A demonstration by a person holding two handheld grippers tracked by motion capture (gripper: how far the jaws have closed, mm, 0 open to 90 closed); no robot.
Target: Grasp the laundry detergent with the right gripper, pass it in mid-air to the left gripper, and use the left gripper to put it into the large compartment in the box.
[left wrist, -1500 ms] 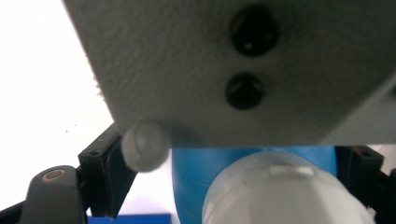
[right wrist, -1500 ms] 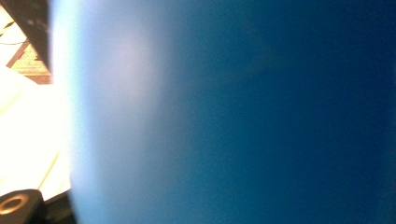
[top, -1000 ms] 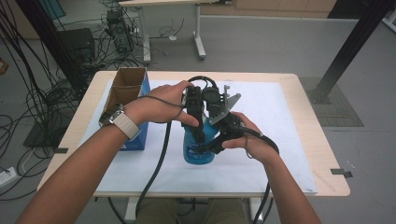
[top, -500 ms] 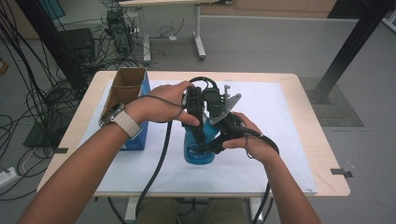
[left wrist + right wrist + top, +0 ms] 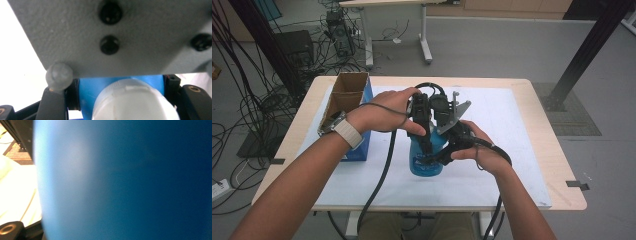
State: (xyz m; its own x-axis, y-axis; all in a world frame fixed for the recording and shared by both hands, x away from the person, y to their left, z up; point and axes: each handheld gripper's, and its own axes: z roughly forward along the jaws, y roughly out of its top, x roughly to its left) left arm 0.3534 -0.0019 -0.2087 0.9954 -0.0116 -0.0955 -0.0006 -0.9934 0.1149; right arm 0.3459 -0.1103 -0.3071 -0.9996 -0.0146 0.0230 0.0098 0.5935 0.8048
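My left gripper [image 5: 424, 131] clamps the white cap [image 5: 132, 102], right gripper [image 5: 447, 150] clamps the blue bottle [image 5: 426, 157] mid-table; next, twist the cap off.

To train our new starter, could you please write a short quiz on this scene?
1. True or false: the bottle is red.
2. What colour is the cap? A black, B white, C green.
3. Fill in: in the high view, the box stands to the bottle's ____.
Key: 1 false; 2 B; 3 left.
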